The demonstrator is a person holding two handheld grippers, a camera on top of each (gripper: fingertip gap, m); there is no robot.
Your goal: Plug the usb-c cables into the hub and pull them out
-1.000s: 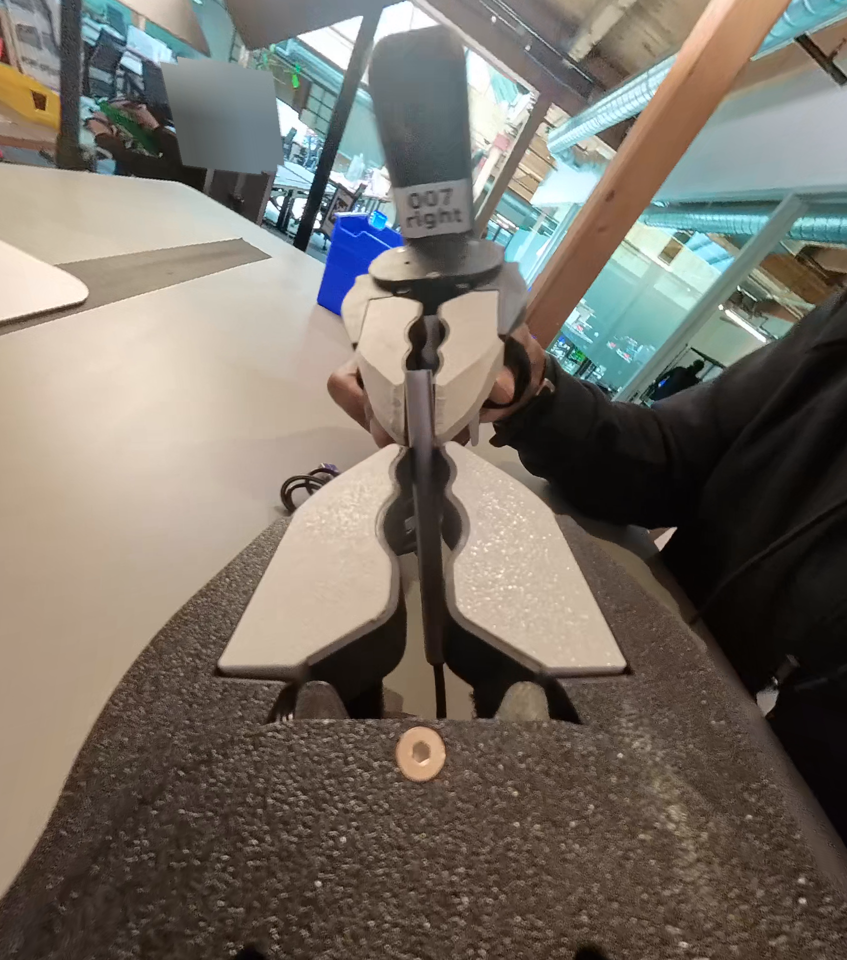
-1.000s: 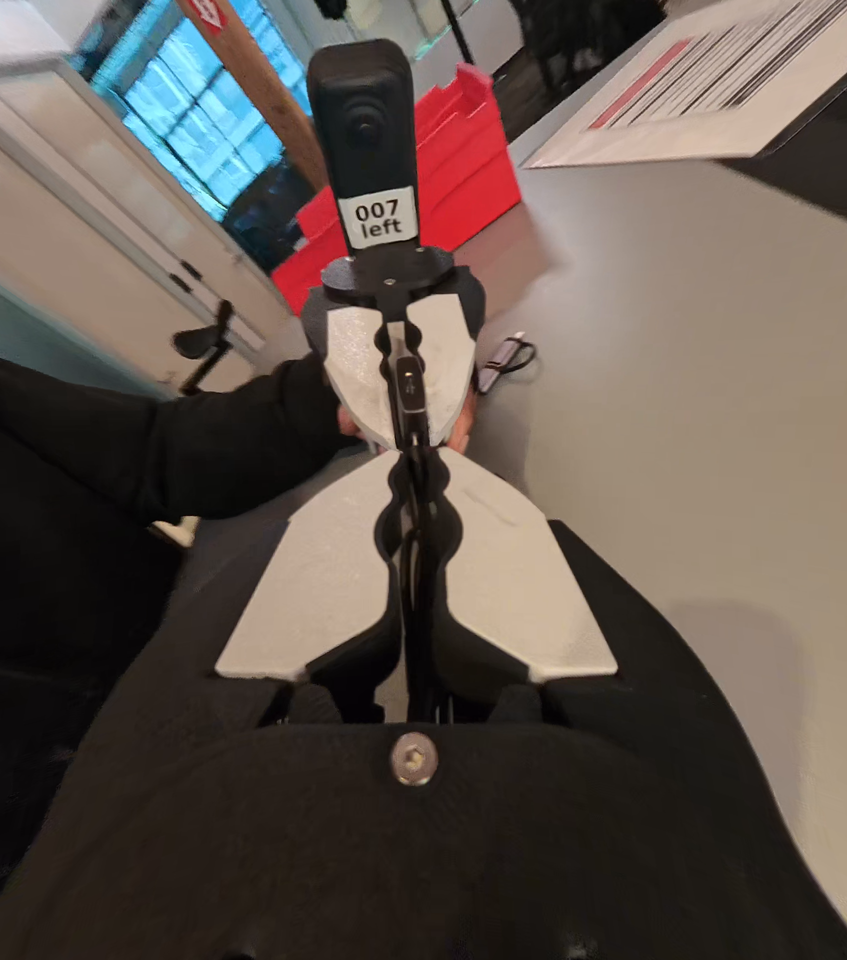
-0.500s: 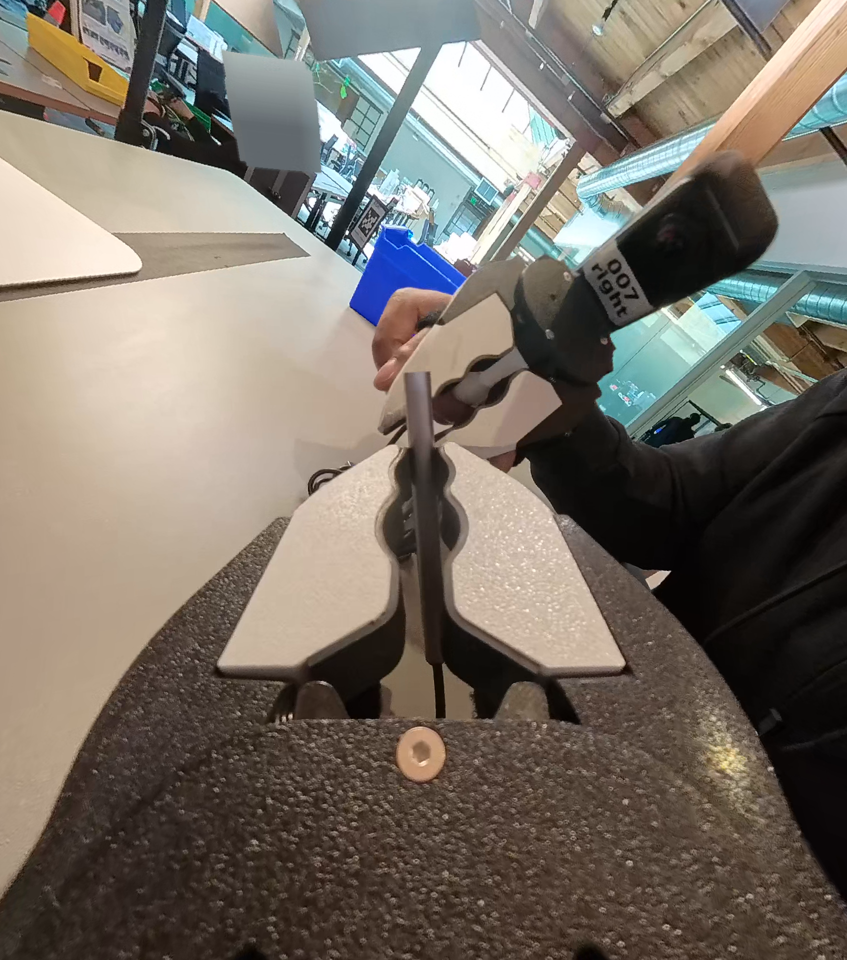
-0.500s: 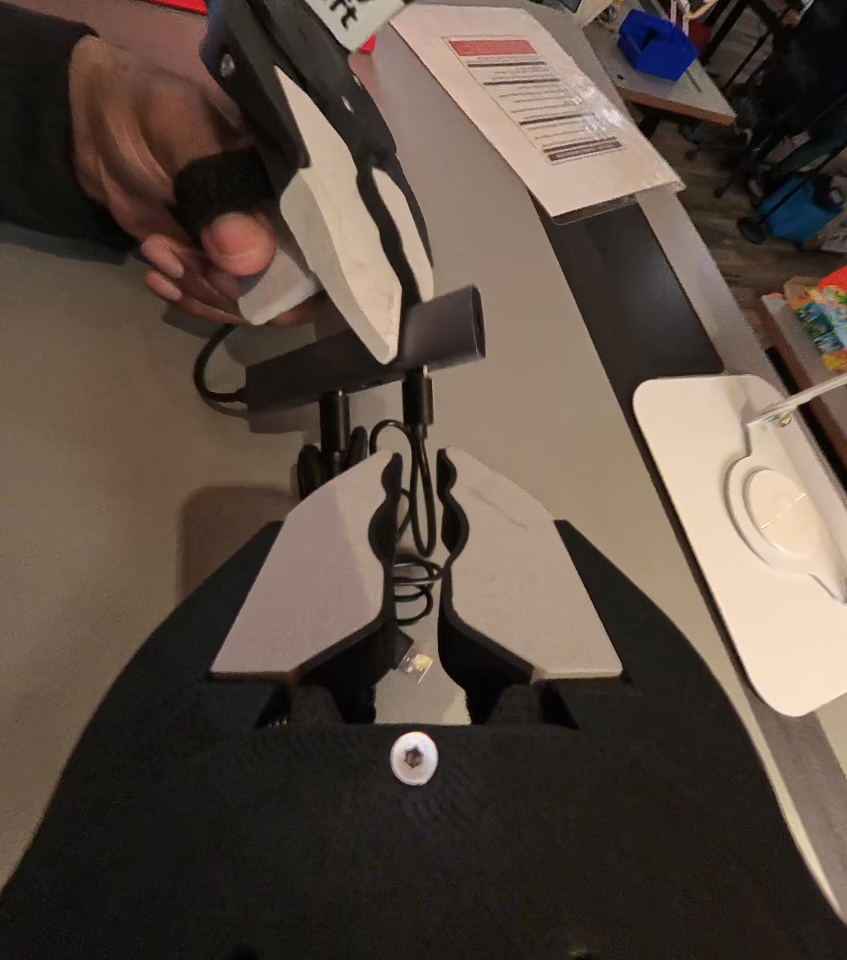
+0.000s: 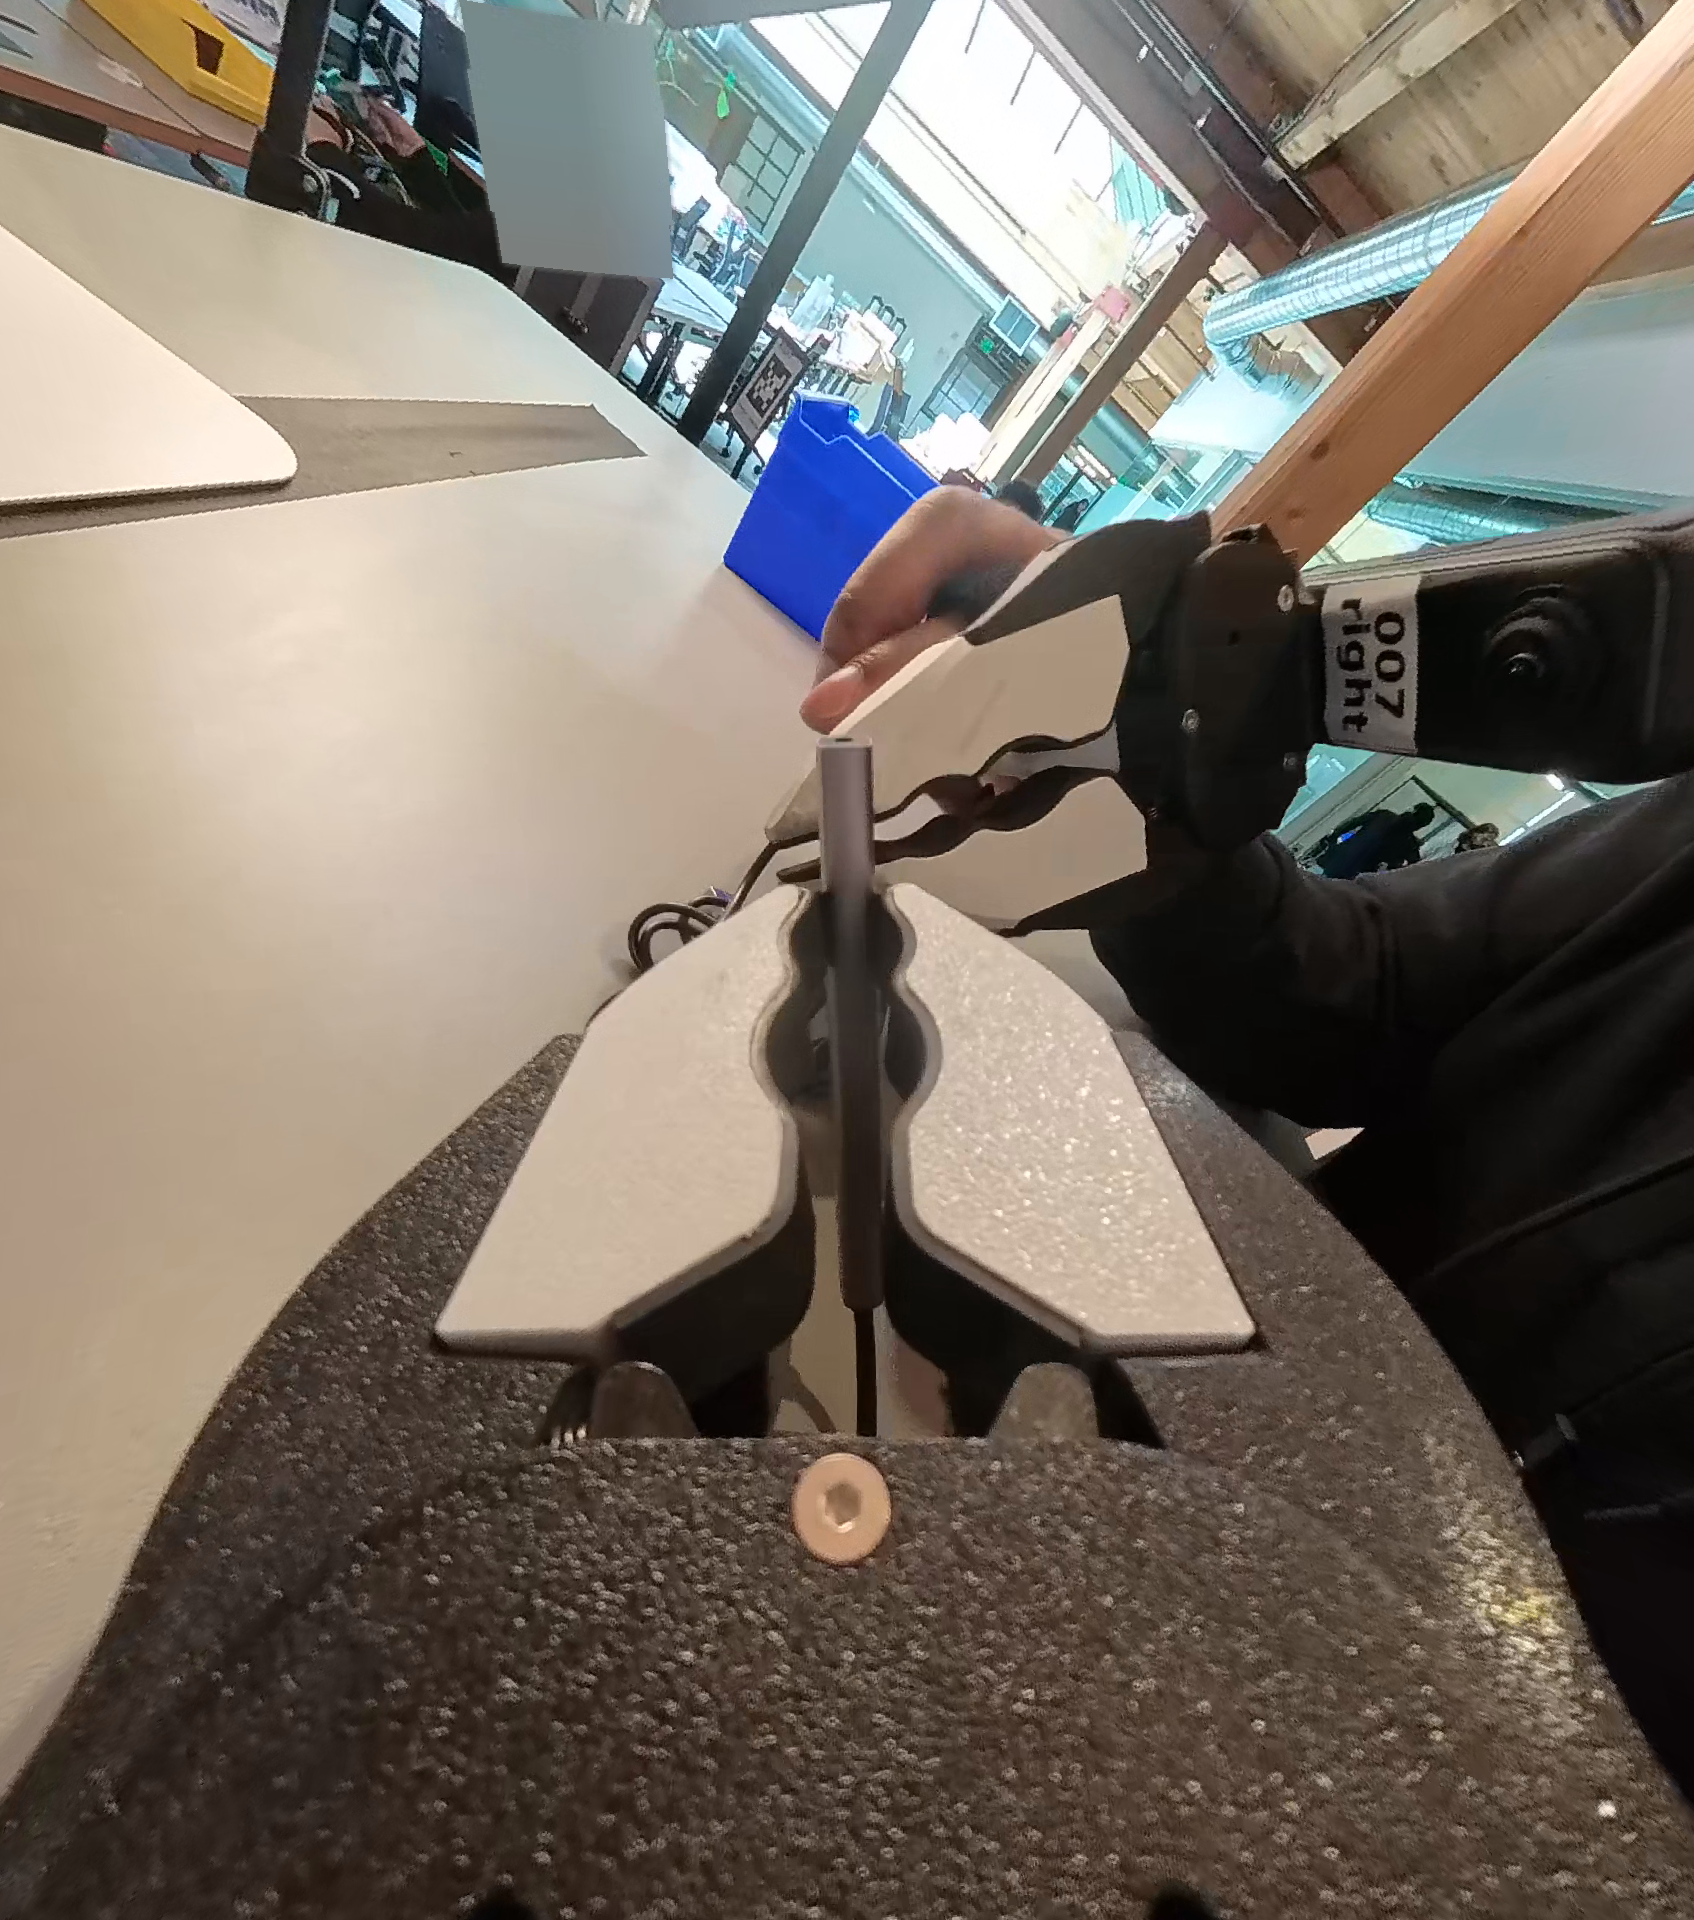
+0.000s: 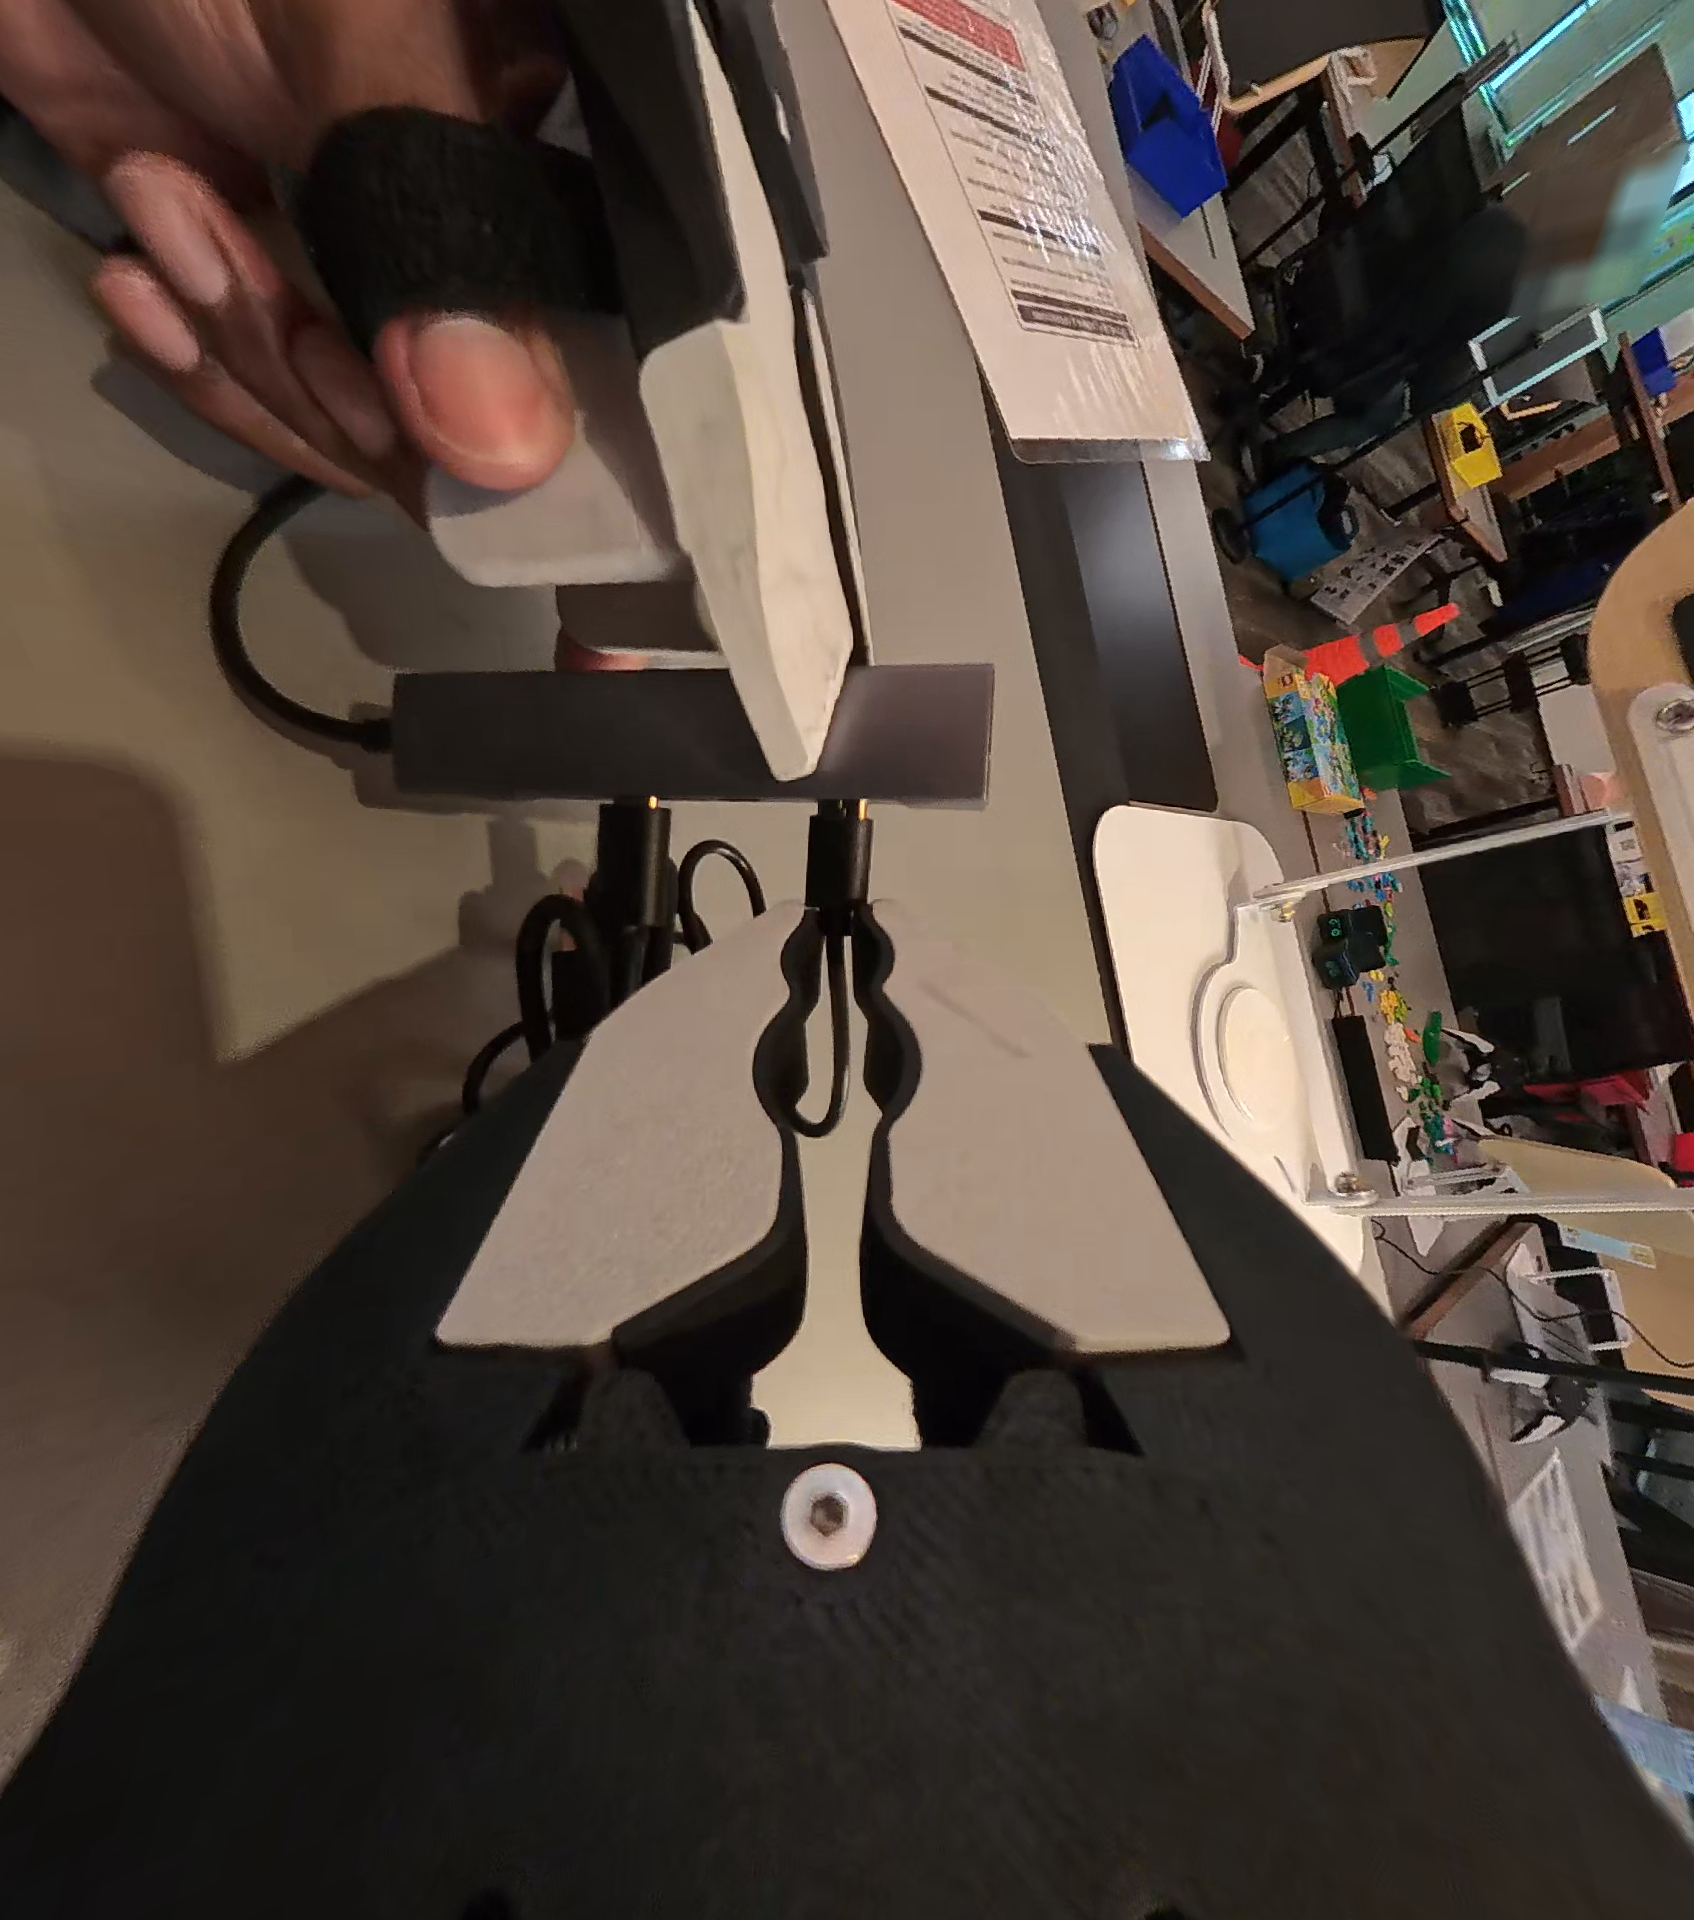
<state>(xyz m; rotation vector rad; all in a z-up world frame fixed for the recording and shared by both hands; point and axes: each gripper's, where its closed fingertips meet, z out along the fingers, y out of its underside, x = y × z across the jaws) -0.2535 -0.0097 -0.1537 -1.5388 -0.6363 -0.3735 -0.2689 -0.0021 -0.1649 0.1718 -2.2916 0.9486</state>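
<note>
Two cables (image 6: 838,862) sit at the hub (image 6: 614,732).
Your left gripper (image 5: 845,914) clamps the hub; your right gripper (image 6: 838,914) pinches one cable's plug.

left gripper (image 5: 848,914): pale grey fingers, black body, silver screw | black sleeve (image 5: 1445,1039) | finger strap (image 6: 448,218)

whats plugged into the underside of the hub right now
Two black usb-c plugs meet the lower edge of the grey hub. The right gripper is shut on one plug's cable. The ports are hidden, so seating depth is unclear. The left gripper covers part of the hub.
</note>
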